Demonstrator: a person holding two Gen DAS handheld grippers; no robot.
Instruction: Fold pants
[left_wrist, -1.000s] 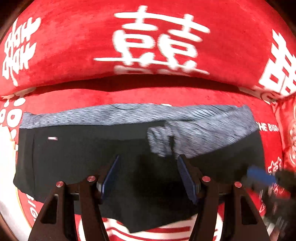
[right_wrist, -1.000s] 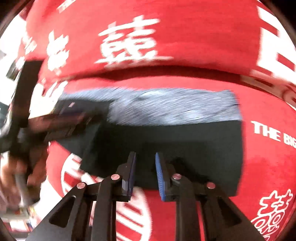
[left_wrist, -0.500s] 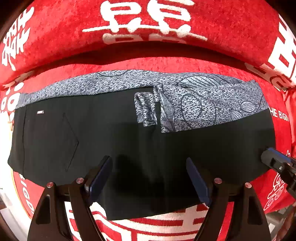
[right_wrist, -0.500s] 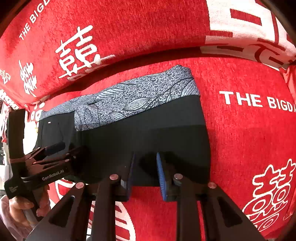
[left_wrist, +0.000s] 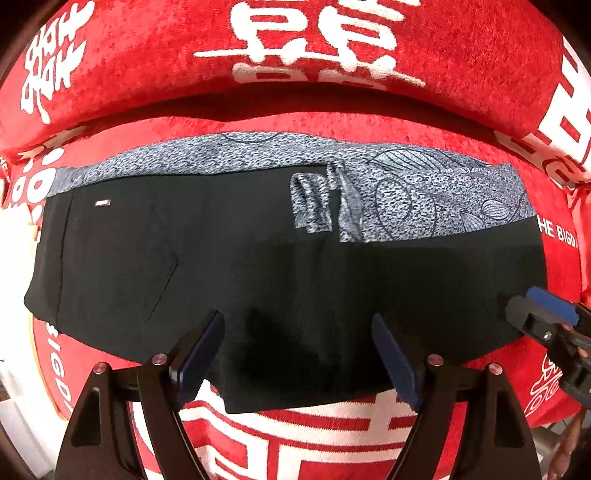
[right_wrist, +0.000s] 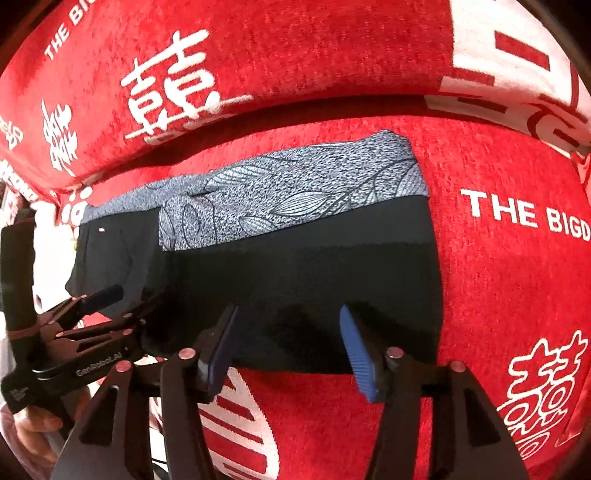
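Red sofa cover (left_wrist: 332, 122), white characters, spread under everything.

Pants (left_wrist: 295, 280), black with grey leaf-print panel (left_wrist: 424, 199), lie flat as wide band. Long axis runs across both grippers' pointing line, left to right.

Left gripper (left_wrist: 297, 354) hovers over near hem, about mid-length; jaws spread wide, nothing pinched, cloth under gap.

Right gripper (right_wrist: 288, 347) over near hem toward pants' right end; jaws opening, cloth beneath, pads not pressing.

Judgement: pants just ahead and below both; right gripper nearer free end, likely leads next fold.
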